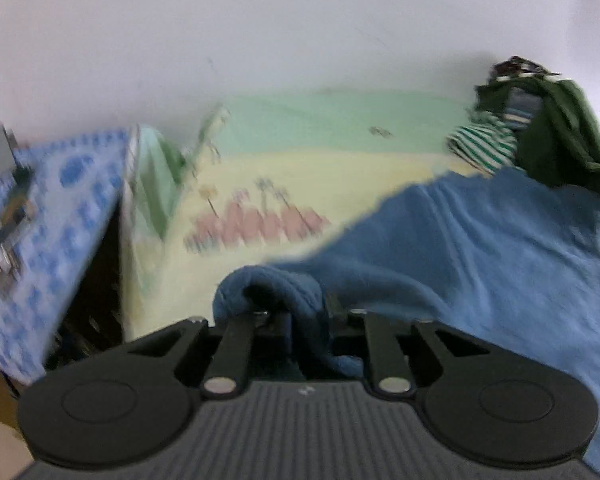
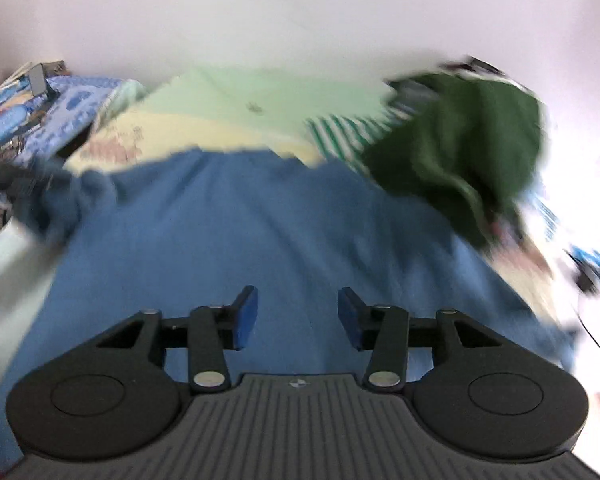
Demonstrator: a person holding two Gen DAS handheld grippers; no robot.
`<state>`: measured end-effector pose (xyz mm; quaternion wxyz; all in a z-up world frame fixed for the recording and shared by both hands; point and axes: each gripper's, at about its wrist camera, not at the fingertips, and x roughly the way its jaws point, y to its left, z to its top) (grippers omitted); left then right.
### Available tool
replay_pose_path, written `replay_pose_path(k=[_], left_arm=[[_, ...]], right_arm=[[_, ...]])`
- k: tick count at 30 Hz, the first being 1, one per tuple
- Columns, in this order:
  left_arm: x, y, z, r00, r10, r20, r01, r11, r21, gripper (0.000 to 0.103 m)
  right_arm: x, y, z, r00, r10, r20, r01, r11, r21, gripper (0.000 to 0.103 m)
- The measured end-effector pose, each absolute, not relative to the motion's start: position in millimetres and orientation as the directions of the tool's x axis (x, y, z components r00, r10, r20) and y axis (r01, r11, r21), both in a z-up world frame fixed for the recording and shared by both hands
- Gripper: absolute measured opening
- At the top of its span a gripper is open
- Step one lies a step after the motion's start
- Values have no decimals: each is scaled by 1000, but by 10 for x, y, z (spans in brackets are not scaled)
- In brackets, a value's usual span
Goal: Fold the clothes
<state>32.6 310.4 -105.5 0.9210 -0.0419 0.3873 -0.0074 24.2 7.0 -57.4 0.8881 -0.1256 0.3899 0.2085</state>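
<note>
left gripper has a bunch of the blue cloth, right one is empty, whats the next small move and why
Probably lower the right gripper and close it on the blue cloth beneath: its jaws stand open with nothing between them, while the left gripper already pinches a bunched edge.

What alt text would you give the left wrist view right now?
The left gripper is clamped on a bunched fold of the blue garment, which trails off to the right across a yellow and green bedsheet. A dark green garment is heaped at far right.
</note>
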Motion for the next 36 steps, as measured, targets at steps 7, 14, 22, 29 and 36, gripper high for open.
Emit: replay_pose_path(k=[7, 14, 22, 29, 36], left_arm=[[50, 2929, -1073, 682, -92, -726, -45, 985, -168, 51], [47, 2787, -1149, 691, -50, -721, -153, 965, -214, 73], [489, 3111, -1291, 712, 2, -702, -296, 908, -298, 14], [752, 3209, -1019, 781, 81, -619, -272, 936, -222, 13], [827, 3141, -1139, 760, 118, -639, -255, 959, -125, 12]], right_arm=[[1363, 1069, -915, 471, 477, -742, -671, 740, 50, 40], [1773, 1785, -1257, 402, 407, -820, -761, 646, -52, 51], [1930, 1886, -1221, 390, 443, -807, -771, 637, -23, 11], [2090, 1889, -1161, 465, 516, -719, -694, 717, 65, 8], [2193, 1843, -1447, 448, 548, -706, -649, 743, 165, 11]])
